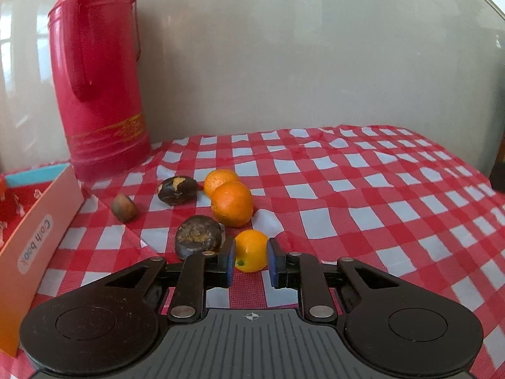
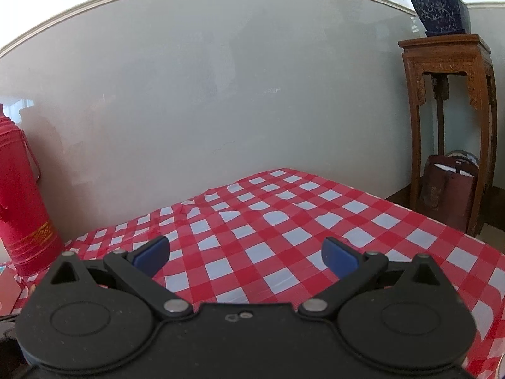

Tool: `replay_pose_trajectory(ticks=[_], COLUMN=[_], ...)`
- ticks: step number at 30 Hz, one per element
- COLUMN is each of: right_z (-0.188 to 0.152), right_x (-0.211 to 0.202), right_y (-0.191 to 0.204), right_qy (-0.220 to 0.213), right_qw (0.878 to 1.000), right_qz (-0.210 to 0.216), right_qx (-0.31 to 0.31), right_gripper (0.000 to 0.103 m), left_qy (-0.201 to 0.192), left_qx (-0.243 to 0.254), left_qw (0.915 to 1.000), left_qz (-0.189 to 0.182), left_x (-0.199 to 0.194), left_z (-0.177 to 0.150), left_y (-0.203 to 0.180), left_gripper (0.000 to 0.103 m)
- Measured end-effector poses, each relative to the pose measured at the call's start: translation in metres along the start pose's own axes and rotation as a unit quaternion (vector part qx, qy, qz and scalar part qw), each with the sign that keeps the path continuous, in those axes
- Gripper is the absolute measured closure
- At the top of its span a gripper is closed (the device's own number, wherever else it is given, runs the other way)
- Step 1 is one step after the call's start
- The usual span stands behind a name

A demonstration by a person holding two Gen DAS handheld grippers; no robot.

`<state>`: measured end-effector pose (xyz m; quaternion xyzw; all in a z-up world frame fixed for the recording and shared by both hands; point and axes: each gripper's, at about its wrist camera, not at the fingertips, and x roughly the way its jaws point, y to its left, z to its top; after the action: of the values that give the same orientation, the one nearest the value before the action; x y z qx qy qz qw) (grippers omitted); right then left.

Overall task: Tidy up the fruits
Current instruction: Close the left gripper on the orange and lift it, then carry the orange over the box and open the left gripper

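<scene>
The left wrist view shows three oranges and three dark brown fruits on the surface, which is covered by a red-and-white checked cloth (image 1: 347, 189). The nearest orange (image 1: 251, 251) sits between the blue pads of the left tongs (image 1: 251, 260); the pads stand narrow, flanking it closely, but contact on either side cannot be confirmed. A larger orange (image 1: 233, 203) lies behind it, touching a third orange (image 1: 219, 180) that it partly hides. The dark fruits: one flat round piece (image 1: 198, 236) just left of the tongs, its lower edge cut off by the left finger; one (image 1: 177, 190) with a pale patch, left of the far oranges; one small brown piece (image 1: 124, 207) nearer the box. An orange box (image 1: 38, 230) stands at the left, cut off by the frame edge. A red thermos (image 1: 101, 79) stands behind it against the wall. In the right wrist view, the right tongs (image 2: 246, 254) are spread wide, holding nothing, above bare cloth. A wooden stand (image 2: 448, 94) carrying a blue plant pot (image 2: 442, 11) stands beyond the surface, with a dark bag (image 2: 448, 195) at its foot.
</scene>
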<state>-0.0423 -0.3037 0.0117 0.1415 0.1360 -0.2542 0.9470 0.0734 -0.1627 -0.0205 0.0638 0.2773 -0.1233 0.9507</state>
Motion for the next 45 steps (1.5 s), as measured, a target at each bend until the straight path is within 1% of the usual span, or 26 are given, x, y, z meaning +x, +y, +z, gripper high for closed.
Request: replay_pose_trajectory(ticks=[5,6,7,8,9,12,14,15,16,19,23,26,28,32,34,36,39,41,43,45], right_z=[0.001,0.001,0.001,0.001,0.001,0.001,0.002,0.002,0.002,0.002,0.002,0.001,0.001,0.001,0.001,-0.001,-0.003,-0.006,-0.008,-0.011], right_x=[0.002,0.001,0.001,0.001,0.001,0.001,0.001,0.001,0.001,0.002,0.002,0.003,0.003,0.004,0.004,0.004,0.005,0.004,0.003,0.002], right_y=[-0.002,-0.002,-0.002,-0.002,-0.003,-0.004,-0.005,-0.006,-0.006,-0.006,-0.004,-0.004,-0.003,-0.003,-0.001,0.003,0.012,0.021,0.03,0.04], right_qy=[0.004,0.004,0.003,0.003,0.003,0.003,0.002,0.003,0.004,0.006,0.003,0.005,0.007,0.006,0.008,0.009,0.012,0.014,0.013,0.013], right_qw=[1.0,1.0,1.0,1.0,1.0,1.0,1.0,1.0,1.0,1.0,1.0,1.0,1.0,1.0,1.0,1.0,1.0,0.999,0.999,0.998], right_qz=[0.007,0.008,0.01,0.011,0.011,0.01,0.008,0.008,0.009,0.011,0.011,0.01,0.011,0.013,0.016,0.018,0.025,0.032,0.038,0.046], right_qx=[0.007,0.006,0.005,0.005,0.006,0.007,0.009,0.01,0.011,0.012,0.007,0.005,0.004,0.0,-0.002,-0.006,-0.015,-0.024,-0.034,-0.046], right_gripper=[0.006,0.006,0.006,0.006,0.006,0.006,0.006,0.006,0.006,0.006,0.006,0.006,0.006,0.006,0.006,0.006,0.006,0.006,0.006,0.006], left_qy=[-0.001,0.0,0.004,0.008,0.011,0.005,0.006,0.007,0.011,0.016,0.01,-0.004,-0.021,-0.06,-0.079,-0.089,-0.089,-0.08,-0.063,-0.047], left_qx=[0.007,0.012,0.014,0.012,0.01,0.012,0.005,0.004,0.001,-0.016,-0.026,-0.027,-0.028,-0.028,-0.029,-0.032,-0.04,-0.048,-0.063,-0.078], left_qw=[1.0,0.9999,0.9999,0.9999,0.9999,0.9999,1.0,0.9999,0.9999,0.9997,0.9996,0.9996,0.9991,0.9962,0.9927,0.9889,0.9818,0.9769,0.9727,0.9696], left_qz=[0.001,0.004,0.006,0.002,-0.001,0.005,0.005,0.009,0.009,0.002,0.006,0.013,0.023,0.056,0.086,0.115,0.162,0.192,0.214,0.227], left_x=[0.003,0.005,0.008,0.011,0.013,0.017,0.018,0.019,0.02,0.022,0.018,0.012,0.002,-0.022,-0.036,-0.045,-0.055,-0.055,-0.053,-0.05], left_z=[0.005,0.005,0.006,0.005,0.005,0.003,0.004,0.004,0.004,0.004,0.002,0.002,0.004,0.012,0.015,0.016,0.013,0.008,0.003,-0.001], left_y=[-0.001,-0.002,-0.003,-0.004,-0.004,-0.007,-0.006,-0.005,-0.004,0.002,0.006,0.01,0.016,0.039,0.058,0.077,0.113,0.137,0.16,0.179], left_gripper=[0.082,0.074,0.059,0.052,0.047,0.047,0.051,0.059,0.07,0.071,0.071,0.071,0.071,0.071,0.071,0.071,0.071,0.071,0.071,0.071])
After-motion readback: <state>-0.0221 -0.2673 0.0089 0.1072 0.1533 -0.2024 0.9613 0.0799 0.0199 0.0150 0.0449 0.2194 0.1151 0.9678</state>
